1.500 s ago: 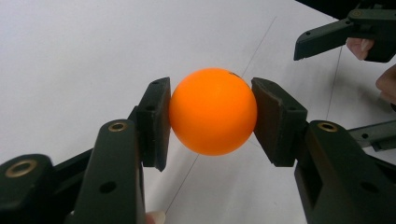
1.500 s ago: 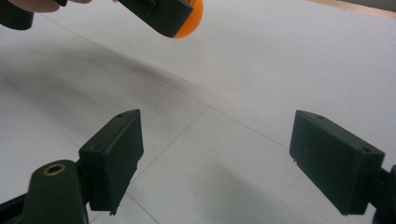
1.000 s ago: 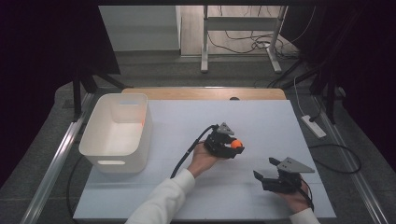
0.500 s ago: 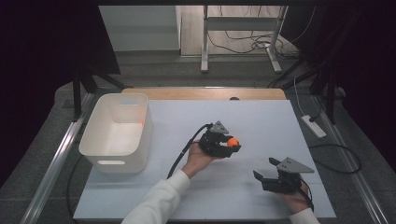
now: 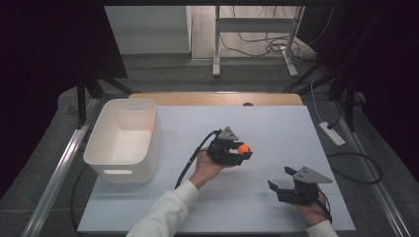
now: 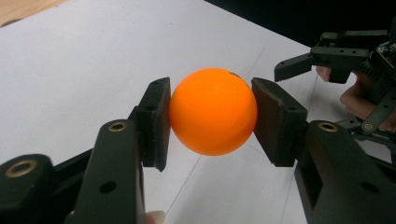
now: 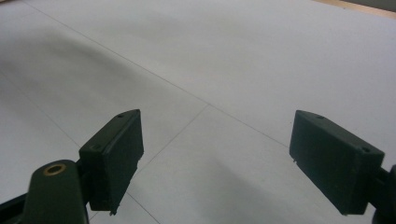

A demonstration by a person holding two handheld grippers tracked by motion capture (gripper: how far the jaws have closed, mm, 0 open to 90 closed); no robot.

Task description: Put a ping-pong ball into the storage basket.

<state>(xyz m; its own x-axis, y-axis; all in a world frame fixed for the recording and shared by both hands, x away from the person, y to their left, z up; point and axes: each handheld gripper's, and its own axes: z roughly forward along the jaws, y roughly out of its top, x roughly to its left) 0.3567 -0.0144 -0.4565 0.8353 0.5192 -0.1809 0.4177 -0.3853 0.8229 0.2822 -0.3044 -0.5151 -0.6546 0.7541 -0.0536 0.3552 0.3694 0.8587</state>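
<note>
Compared with the earlier high-view frame, the left gripper (image 5: 236, 153) is sitting slightly farther up the table, carrying the orange ball (image 5: 243, 148) with it, while the right gripper (image 5: 285, 183) is keeping its place near the front edge.

High view: the left gripper is holding the ball above the middle of the white table (image 5: 276, 123), well apart from the white bin (image 5: 123, 140) at the left; the right gripper is waiting with its jaws spread and nothing between them.

Left gripper view: both pads are pressing on opposite sides of the orange ball (image 6: 213, 111), close to its widest line, so the grasp is looking centred. The right gripper (image 6: 299, 65) is showing farther off, at the upper right.

Right gripper view: the jaws are standing wide apart over bare table (image 7: 224, 56), grasping nothing.

If the bin is the goal, as seems likely, the carry is best done slowly and level, keeping steady pressure, since a smooth round ball is likely to squirt out of flat pads; releasing should wait until the ball is hanging inside the bin's rim.
</note>
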